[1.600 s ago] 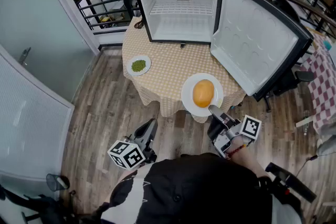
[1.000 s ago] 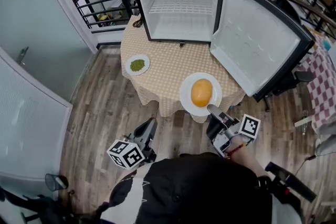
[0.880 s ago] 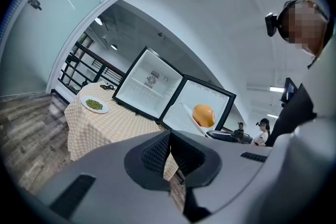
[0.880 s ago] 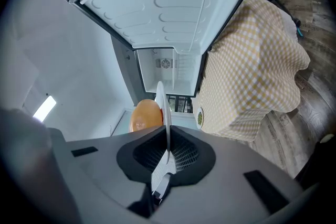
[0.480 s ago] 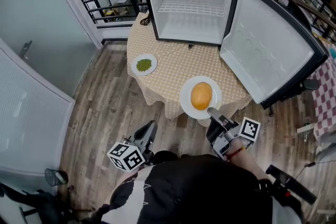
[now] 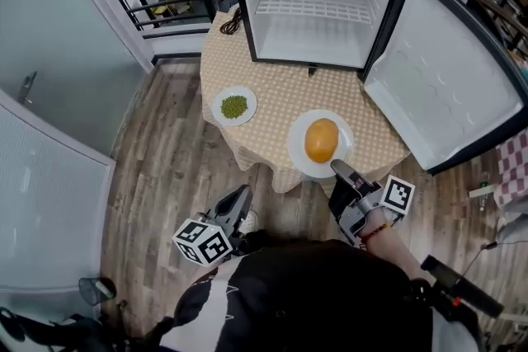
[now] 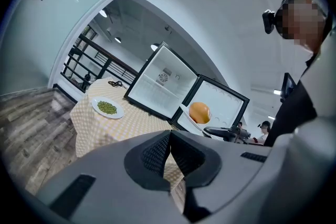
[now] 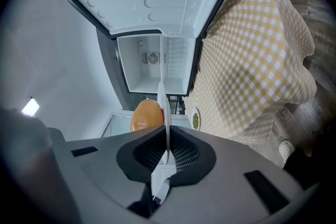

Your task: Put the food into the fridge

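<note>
head view: right gripper (image 6: 340, 169) has its fingers (image 8: 184, 157) clenched on the rim of the white plate (image 6: 299, 146) carrying an orange bun (image 6: 322, 140), at the worktop's (image 6: 272, 91) near edge, centre frame. left gripper (image 6: 239, 204) fingers pressed together, empty. open fridge (image 6: 313, 21) stands at top.

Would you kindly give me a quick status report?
Right gripper shut on plate with bun. Left gripper shut, empty. Fridge open, nothing in the way.

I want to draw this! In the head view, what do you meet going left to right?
Small round white plate of green food → large round white plate carrying round orange food → open black fridge door with white lining.
</note>
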